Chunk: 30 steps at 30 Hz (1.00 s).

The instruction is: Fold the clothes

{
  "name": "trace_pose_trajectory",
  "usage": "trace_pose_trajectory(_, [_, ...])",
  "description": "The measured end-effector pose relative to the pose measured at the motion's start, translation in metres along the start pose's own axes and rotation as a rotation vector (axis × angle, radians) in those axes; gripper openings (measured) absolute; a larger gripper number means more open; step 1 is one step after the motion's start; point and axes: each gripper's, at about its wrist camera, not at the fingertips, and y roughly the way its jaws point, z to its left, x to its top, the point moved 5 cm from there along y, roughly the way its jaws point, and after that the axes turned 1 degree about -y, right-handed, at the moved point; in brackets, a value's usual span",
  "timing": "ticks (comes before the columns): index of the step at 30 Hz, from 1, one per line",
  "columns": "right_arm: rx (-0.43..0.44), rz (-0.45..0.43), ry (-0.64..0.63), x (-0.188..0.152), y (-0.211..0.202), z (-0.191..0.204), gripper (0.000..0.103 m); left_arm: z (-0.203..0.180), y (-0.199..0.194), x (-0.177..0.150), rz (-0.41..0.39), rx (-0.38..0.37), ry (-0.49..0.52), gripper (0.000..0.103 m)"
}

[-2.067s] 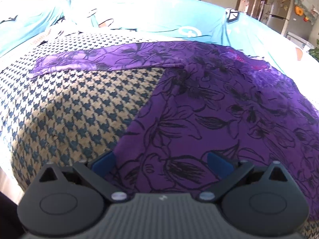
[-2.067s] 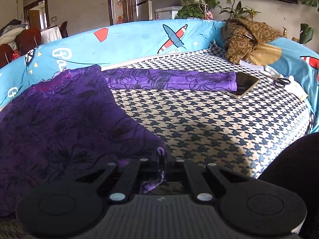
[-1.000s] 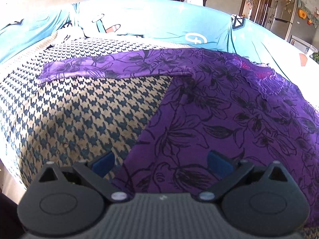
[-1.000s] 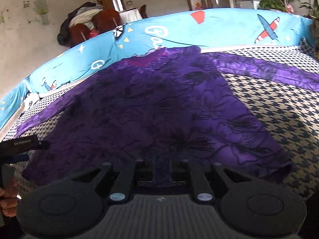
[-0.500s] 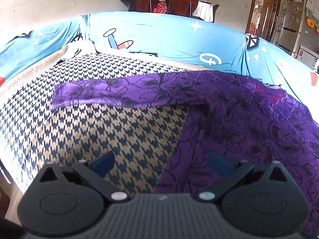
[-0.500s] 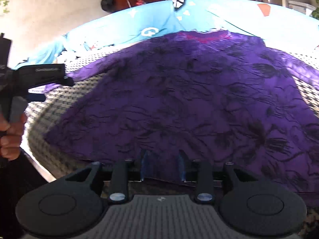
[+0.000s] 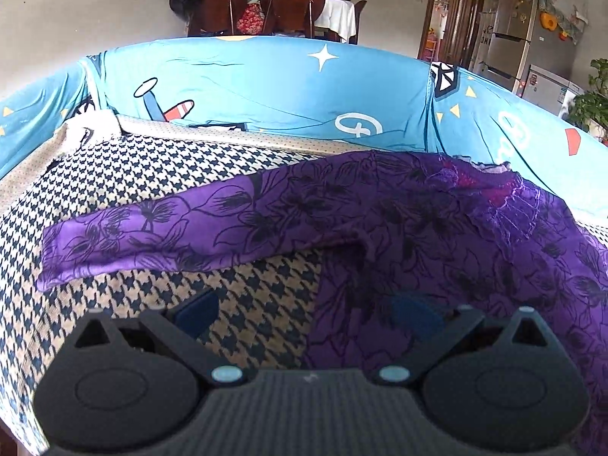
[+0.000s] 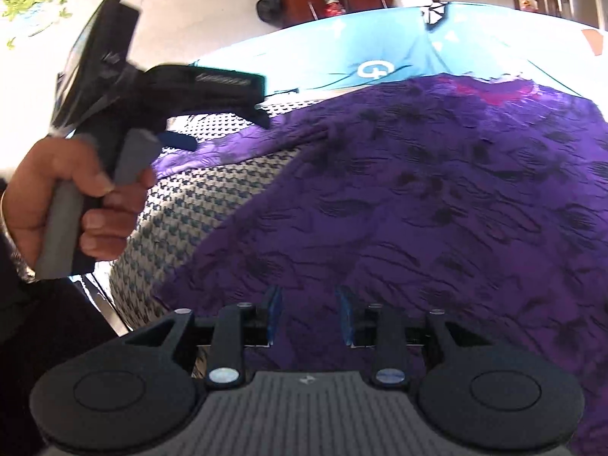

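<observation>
A purple dress (image 7: pixel 437 235) with black flower outlines lies flat on the houndstooth cover (image 7: pixel 133 167). One long sleeve (image 7: pixel 152 235) stretches out to the left. My left gripper (image 7: pixel 304 315) is open and hovers low over the spot where the dress's side edge meets the cover, just below the armpit. My right gripper (image 8: pixel 308 313) stands open above the lower part of the dress (image 8: pixel 437 197), with a narrow gap and nothing pinched between its pads. In the right wrist view a hand (image 8: pixel 68 197) holds the left gripper's handle at the upper left.
A blue sofa back (image 7: pixel 285 91) with cartoon prints curves behind the cover. Beyond it stand wooden chairs (image 7: pixel 262 7), a doorway (image 7: pixel 456 15) and a fridge (image 7: pixel 524 30). The cover's near edge (image 8: pixel 125 285) drops off at the lower left.
The right gripper has let go of the dress's hem, opened, and swung left across the skirt. The left gripper has moved forward and left, from over the skirt toward the sleeve.
</observation>
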Motion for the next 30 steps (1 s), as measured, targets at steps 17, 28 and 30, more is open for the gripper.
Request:
trace_pose_trajectory(17, [-0.081, -0.044, 0.01, 0.091, 0.11, -0.003, 0.033, 0.027, 0.041, 0.057, 0.02, 0.009, -0.103, 0.103])
trace_pose_trajectory(28, [-0.127, -0.061, 0.062, 0.126, 0.159, -0.022, 0.033, 0.028, 0.07, 0.064, 0.052, 0.006, -0.072, 0.103])
trace_pose_trajectory(30, [-0.13, -0.06, 0.058, 0.126, 0.163, -0.022, 0.033, 0.025, 0.076, 0.062, 0.068, -0.003, -0.063, 0.103])
